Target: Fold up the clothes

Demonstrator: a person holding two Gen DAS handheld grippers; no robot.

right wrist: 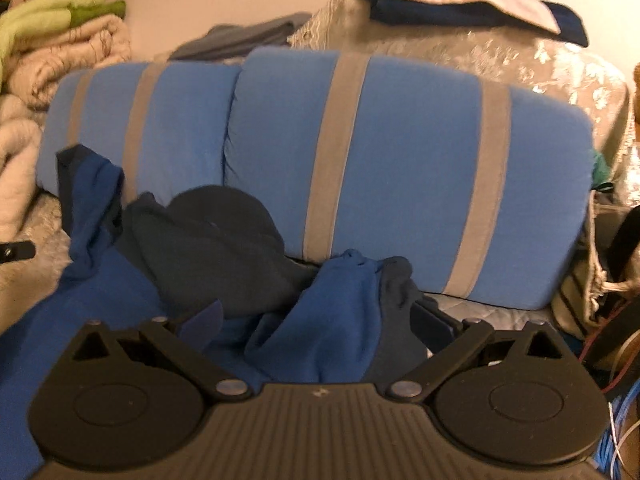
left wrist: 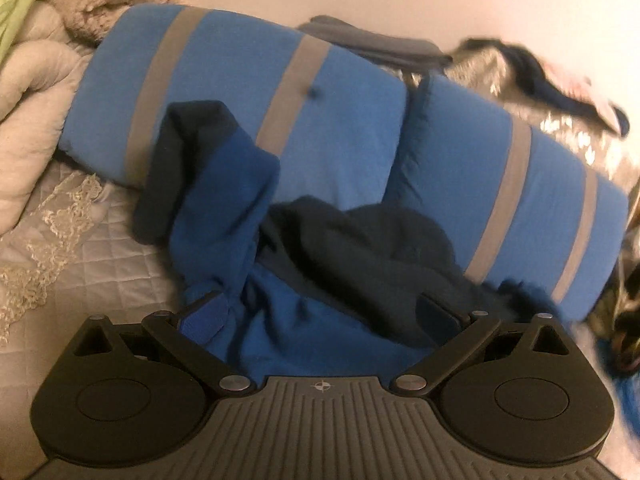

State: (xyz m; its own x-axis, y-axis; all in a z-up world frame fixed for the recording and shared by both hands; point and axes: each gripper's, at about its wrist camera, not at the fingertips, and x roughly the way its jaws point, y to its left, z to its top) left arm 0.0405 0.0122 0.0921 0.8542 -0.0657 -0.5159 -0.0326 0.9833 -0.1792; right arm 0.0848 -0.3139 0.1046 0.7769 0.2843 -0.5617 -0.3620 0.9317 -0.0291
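A blue and navy garment [left wrist: 320, 272] lies bunched on a quilted bed [left wrist: 100, 264], heaped against two blue pillows [left wrist: 248, 120] with grey stripes that line the bed's far edge. The left gripper [left wrist: 320, 320] sits low over the cloth with its jaws spread wide, blue fabric filling the gap between the fingers [left wrist: 204, 316]; whether the pads actually pinch any of it cannot be told from this view. One sleeve [left wrist: 208, 184] stands propped against the left pillow, its navy cuff uppermost. From the right wrist view, the right gripper [right wrist: 320, 320] is likewise spread wide, with a rumpled blue fold [right wrist: 336, 312] and a navy part of the garment [right wrist: 224, 240] between and ahead of its fingers [right wrist: 204, 320]; a firm hold cannot be confirmed here either. A beige blanket [right wrist: 68, 60] is piled at the bed's left end, with a green cloth [right wrist: 52, 8] on top. Behind the pillows, a grey folded item [right wrist: 248, 36] and a shiny patterned cover [right wrist: 500, 64] rest against the wall, a dark blue and pink cloth [right wrist: 472, 0] on top of the cover.
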